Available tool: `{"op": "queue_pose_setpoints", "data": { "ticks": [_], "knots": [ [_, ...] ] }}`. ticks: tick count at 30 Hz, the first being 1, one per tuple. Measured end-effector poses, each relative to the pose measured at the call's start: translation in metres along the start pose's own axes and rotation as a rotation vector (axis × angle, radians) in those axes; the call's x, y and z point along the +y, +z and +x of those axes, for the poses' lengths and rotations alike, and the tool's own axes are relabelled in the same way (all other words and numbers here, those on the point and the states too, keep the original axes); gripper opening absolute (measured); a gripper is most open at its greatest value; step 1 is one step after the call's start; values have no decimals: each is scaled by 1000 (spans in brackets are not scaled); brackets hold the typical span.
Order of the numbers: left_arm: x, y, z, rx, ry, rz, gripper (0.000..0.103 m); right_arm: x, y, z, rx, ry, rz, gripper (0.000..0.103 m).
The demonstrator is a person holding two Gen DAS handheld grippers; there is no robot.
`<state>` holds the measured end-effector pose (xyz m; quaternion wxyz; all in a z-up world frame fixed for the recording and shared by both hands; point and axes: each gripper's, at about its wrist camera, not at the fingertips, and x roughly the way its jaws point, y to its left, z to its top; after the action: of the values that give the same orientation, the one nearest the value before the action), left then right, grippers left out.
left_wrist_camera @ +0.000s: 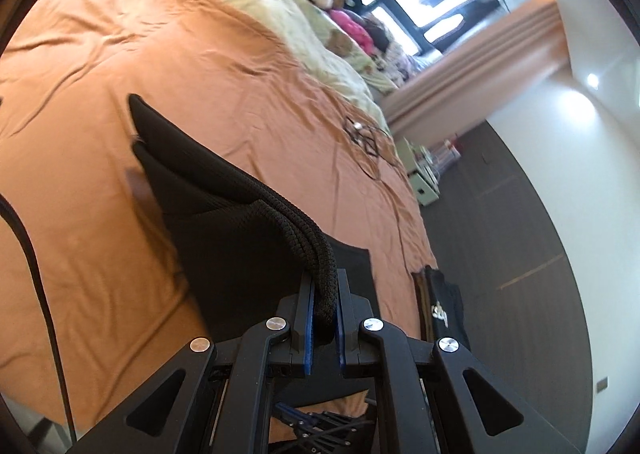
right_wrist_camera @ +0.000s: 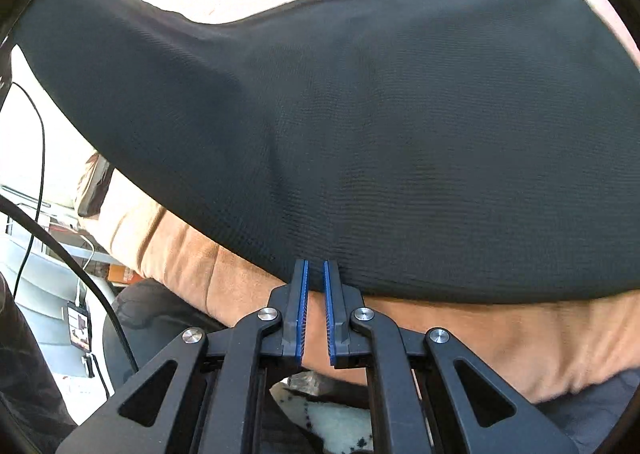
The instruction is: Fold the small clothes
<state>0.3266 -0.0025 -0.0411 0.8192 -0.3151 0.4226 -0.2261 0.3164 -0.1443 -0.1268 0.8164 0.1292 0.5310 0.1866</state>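
Observation:
A black mesh garment [left_wrist_camera: 224, 210] is lifted over the orange bed sheet [left_wrist_camera: 120, 54]. My left gripper [left_wrist_camera: 324, 282] is shut on its thick rolled black hem [left_wrist_camera: 308, 242], which runs between the blue pads. In the right wrist view the same garment [right_wrist_camera: 360, 126] spreads wide across the frame. My right gripper [right_wrist_camera: 315, 268] pinches its near edge; the jaws stand narrowly apart with the fabric's edge at the tips.
A cream blanket [left_wrist_camera: 260, 2] and stuffed toys [left_wrist_camera: 344, 14] lie at the bed's far side. Dark cables [left_wrist_camera: 366, 138] lie on the sheet. A black printed garment [left_wrist_camera: 440, 306] hangs at the bed edge. Dark floor [left_wrist_camera: 500, 234] lies beyond. Cables [right_wrist_camera: 36, 158] hang at the left.

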Motion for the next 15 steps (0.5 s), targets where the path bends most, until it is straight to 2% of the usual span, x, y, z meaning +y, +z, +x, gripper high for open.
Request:
{"op": "queue_pose_setpoints", "data": {
  "ticks": [1,6,7,8,9,10,12,15],
  "knots": [
    [-9,-1,5,9,-7,17,8,0,1,-8,-23,-7,-4,7],
    [-51,-6,27,53,-26,89,8,-9,2,-71,-130,-18,-22,8],
    [-58,-7,32,63,-28,105,8,-10,1,-81,-144,-24,-26,14],
    [-62,-8,36,71,-30,114,8,-12,2,-92,-161,-29,-32,33],
    [-69,-11,40,81,-33,127,8,-15,2,-107,-186,-37,-42,46],
    [-76,-14,46,93,-36,141,8,-20,-6,-121,-203,-43,-46,70],
    [-88,-19,56,112,-39,162,8,-27,-10,-142,-258,-71,-65,73],
    [-106,-29,75,146,-48,192,8,-44,-18,-161,-279,-90,-65,73]
  ]
}}
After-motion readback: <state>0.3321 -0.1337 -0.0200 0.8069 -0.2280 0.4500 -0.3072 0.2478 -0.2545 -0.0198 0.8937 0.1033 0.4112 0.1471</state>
